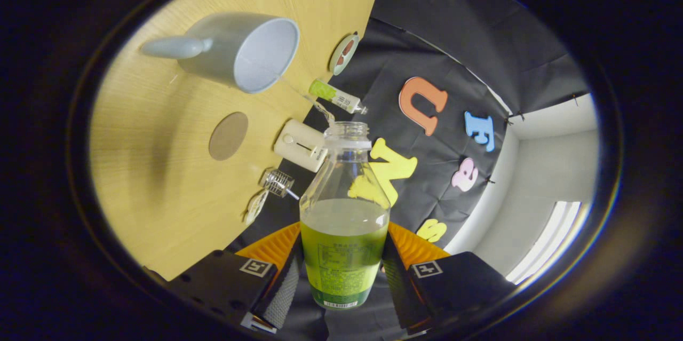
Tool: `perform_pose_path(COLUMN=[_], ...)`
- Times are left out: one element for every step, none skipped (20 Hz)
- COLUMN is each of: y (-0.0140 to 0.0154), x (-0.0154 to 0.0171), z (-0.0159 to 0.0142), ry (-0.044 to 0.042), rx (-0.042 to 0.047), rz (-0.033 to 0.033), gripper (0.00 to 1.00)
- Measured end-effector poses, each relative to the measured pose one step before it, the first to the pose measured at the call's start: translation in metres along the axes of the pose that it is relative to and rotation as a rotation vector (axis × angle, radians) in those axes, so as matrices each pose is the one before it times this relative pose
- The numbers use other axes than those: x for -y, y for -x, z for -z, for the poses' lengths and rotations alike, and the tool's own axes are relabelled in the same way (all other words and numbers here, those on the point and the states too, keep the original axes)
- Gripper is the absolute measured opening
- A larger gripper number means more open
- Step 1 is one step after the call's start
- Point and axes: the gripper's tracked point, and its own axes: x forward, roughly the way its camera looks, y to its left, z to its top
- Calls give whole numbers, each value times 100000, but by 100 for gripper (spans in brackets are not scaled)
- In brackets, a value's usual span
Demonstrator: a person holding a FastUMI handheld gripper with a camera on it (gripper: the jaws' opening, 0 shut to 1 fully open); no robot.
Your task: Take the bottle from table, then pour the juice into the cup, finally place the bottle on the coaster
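My gripper (341, 271) is shut on a clear bottle (344, 213) of green juice, with one finger on each side of its lower body. The bottle has no cap, is about half full, and is tipped hard toward the wooden table (160, 197). A thin stream (307, 98) runs from its mouth to the rim of a pale grey-blue cup (240, 53) beyond the fingers. A round brown coaster (228, 135) lies on the table between the cup and the gripper, with nothing on it.
Along the table's far edge by the black cloth wall lie a white box (300, 144), a small green-capped tube (336, 96), a round dish (344, 53) and a small glass item (278, 183).
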Motion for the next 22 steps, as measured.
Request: perform_pose_path(y=[37, -92, 68, -21, 54, 34, 30, -221, 57, -79, 115, 36, 210, -202, 66, 206, -62, -64, 16, -210, -59, -276], x=[120, 75, 130, -65, 34, 175, -56, 83, 191, 236, 218, 307, 259, 330, 372, 451, 384, 279, 213, 194, 237, 337], z=[-78, 3, -97, -127, 6, -108, 29, 75, -75, -7, -138, -173, -217, -71, 30, -117, 26, -32, 89, 14, 22, -8], ry=[334, 367, 404, 485, 374, 257, 464, 779, 549, 231, 174, 193, 430, 495, 776, 557, 431, 298, 644, 1305, 1981, 1976], rx=[-70, 99, 227, 354, 149, 188, -256, -69, 136, 196, 442, 588, 676, 582, 309, 433, 118, 12, -281, 66, 93, 112], rz=[352, 296, 416, -183, 388, 265, -139, 116, 499, 589, 658, 765, 412, 662, 796, 928, 1131, 857, 451, 876, 536, 1740], gripper=[80, 80, 80, 80, 80, 80, 80, 80, 80, 80, 80, 80, 80, 80, 80, 80, 80, 80, 80, 80, 80, 80])
